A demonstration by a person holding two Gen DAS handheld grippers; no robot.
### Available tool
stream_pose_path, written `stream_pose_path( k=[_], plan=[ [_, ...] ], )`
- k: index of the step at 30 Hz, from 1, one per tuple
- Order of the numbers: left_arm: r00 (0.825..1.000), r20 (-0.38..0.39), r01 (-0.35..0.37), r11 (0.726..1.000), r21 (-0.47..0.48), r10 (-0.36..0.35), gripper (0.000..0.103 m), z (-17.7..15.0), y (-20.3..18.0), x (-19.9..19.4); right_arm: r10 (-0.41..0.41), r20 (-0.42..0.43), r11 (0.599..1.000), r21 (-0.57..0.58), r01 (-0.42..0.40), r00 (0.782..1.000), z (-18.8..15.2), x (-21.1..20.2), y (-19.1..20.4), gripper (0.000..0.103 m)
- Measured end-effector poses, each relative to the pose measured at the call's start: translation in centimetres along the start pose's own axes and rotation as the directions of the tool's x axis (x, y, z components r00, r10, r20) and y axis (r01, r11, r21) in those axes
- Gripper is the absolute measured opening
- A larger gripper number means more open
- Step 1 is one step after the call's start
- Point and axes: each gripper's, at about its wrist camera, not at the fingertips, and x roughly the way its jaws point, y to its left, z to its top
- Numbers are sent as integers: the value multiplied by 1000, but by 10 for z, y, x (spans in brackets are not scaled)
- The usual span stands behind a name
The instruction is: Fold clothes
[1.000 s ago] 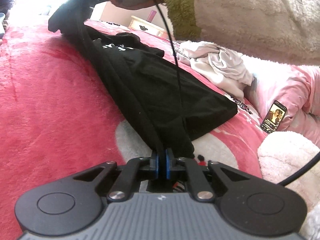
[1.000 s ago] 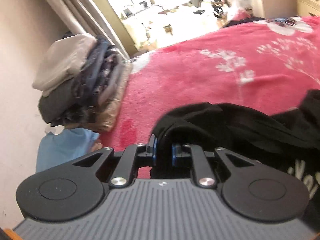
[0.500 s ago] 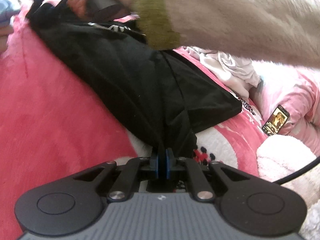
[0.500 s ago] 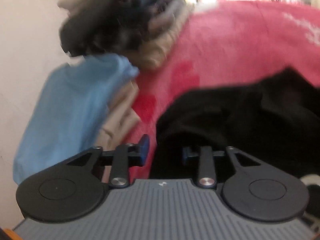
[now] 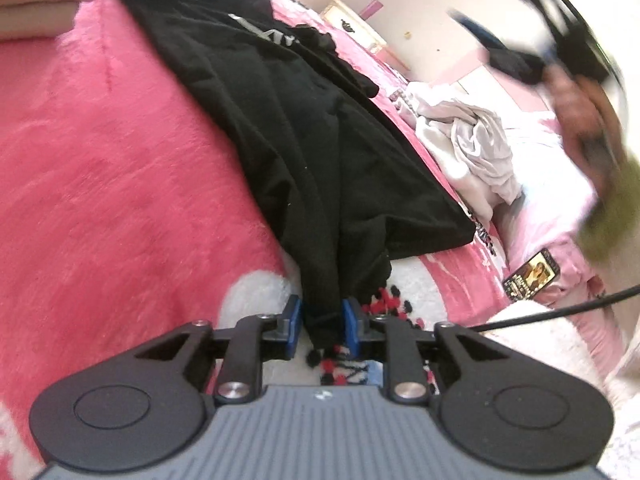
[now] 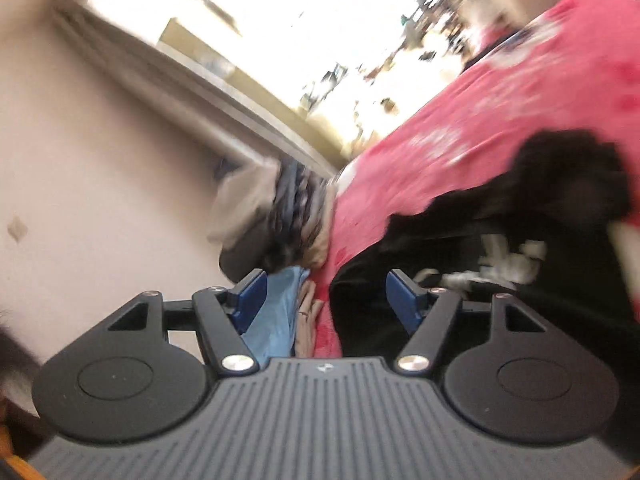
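Across the pink blanket (image 5: 120,184) lies the black garment (image 5: 304,132), running from 11 o'clock down to the left gripper (image 5: 322,326); its white print at 12 o'clock is too blurred to read. Its near end sits between the blue pads, which have just been opening and stand narrowly apart, the cloth slack. At 3 o'clock, a phone (image 5: 530,276) lies beside crumpled white cloth (image 5: 472,148). The right gripper (image 6: 326,296), jaws just widening, holds nothing; folded clothes (image 6: 272,220) are stacked by the wall.

Beige wall (image 6: 100,152), bright window (image 6: 280,20), cream dresser (image 5: 356,26)
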Motion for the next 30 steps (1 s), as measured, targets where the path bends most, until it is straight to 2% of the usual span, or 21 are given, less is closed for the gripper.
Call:
stream_pose_path(
  k=[1,5,7,8,10,12,14,15,18,21,23,24,25,26,27,28,30],
  plan=[
    [1000,-2,-3,1000,-15,3,32,0,0,-3,-13,16,1000,4,13,1000,-7,-23,-2,66],
    [1000,1,-29,996,-85,30,35,4,4,-14,-129,-73,988,-94,122,989,-60,-58,-1,66],
    [999,12,-40,992,-119,41,35,7,6,-19,-245,-115,957,-186,221,963,-87,-59,-1,65],
    [999,19,-39,990,-139,42,36,9,7,-20,-289,-121,947,-179,266,950,-95,-62,-8,65],
    [999,25,-35,983,-181,40,36,14,8,-18,-362,-110,929,-119,349,926,-104,-70,-28,64],
    [999,17,-38,974,-225,42,36,18,10,-12,-452,-36,892,-7,452,891,-101,-90,-56,65],
    [999,-2,-50,969,-241,51,36,20,9,-3,-515,16,852,125,509,857,-97,-112,-85,65],
    [998,-16,-58,968,-245,56,36,21,8,2,-528,20,838,176,517,849,-96,-120,-99,65],
    [995,-47,-93,964,-248,84,33,23,6,14,-543,-56,797,282,535,838,-101,-119,-132,66],
    [993,-55,-118,959,-257,107,24,26,5,17,-536,-129,766,341,545,834,-112,-108,-155,67],
    [990,-61,-141,955,-260,130,10,28,6,19,-513,-133,773,359,523,848,-119,-97,-162,66],
    [988,-63,-155,955,-252,143,7,27,5,19,-505,-122,782,356,512,855,-121,-93,-161,64],
    [986,-63,-168,956,-241,157,5,27,3,19,-503,-114,790,342,509,857,-121,-92,-159,52],
    [984,-62,-178,956,-233,168,4,28,1,20,-503,-108,797,327,509,857,-121,-91,-156,19],
    [983,-60,-181,958,-223,172,4,29,-2,20,-503,-102,803,311,508,858,-120,-90,-154,5],
    [983,-58,-183,960,-213,175,3,30,-5,20,-503,-96,810,295,507,859,-120,-90,-151,5],
    [986,-67,-162,969,-186,152,3,34,-14,18,-536,-49,811,246,530,843,-111,-94,-141,4]
  ],
)
